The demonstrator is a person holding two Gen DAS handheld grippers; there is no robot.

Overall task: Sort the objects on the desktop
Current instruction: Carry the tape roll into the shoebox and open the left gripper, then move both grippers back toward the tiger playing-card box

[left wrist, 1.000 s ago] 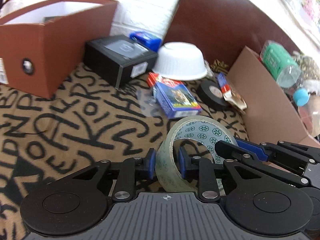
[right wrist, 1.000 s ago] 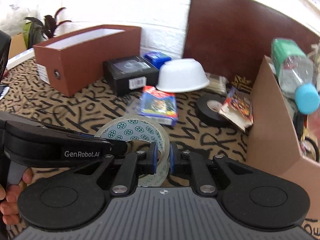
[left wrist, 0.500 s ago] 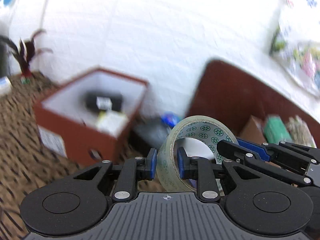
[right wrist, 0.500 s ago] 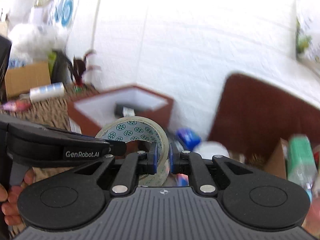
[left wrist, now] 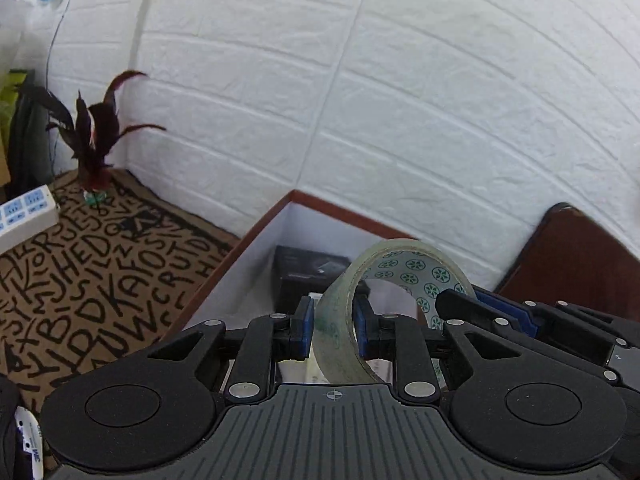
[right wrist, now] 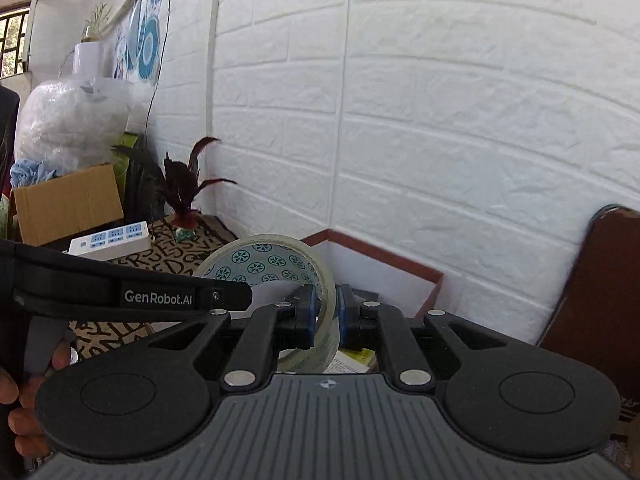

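Since both grippers pinch the ring wall of the same tape roll (left wrist: 340,322), the left gripper (left wrist: 331,330) on one side and the right gripper (right wrist: 324,316) on the other, the roll hangs in the air over the open brown box (left wrist: 256,240) that stands against the white wall. It looks light and stiff enough to keep its hoop shape, though the glossy film is probably slippery, so a clamp across the wall with one pad inside the core suits it best. Farther off, the lettered worktop (left wrist: 100,272) carries a power strip (right wrist: 110,240) and a small red-leaved plant (left wrist: 94,152).
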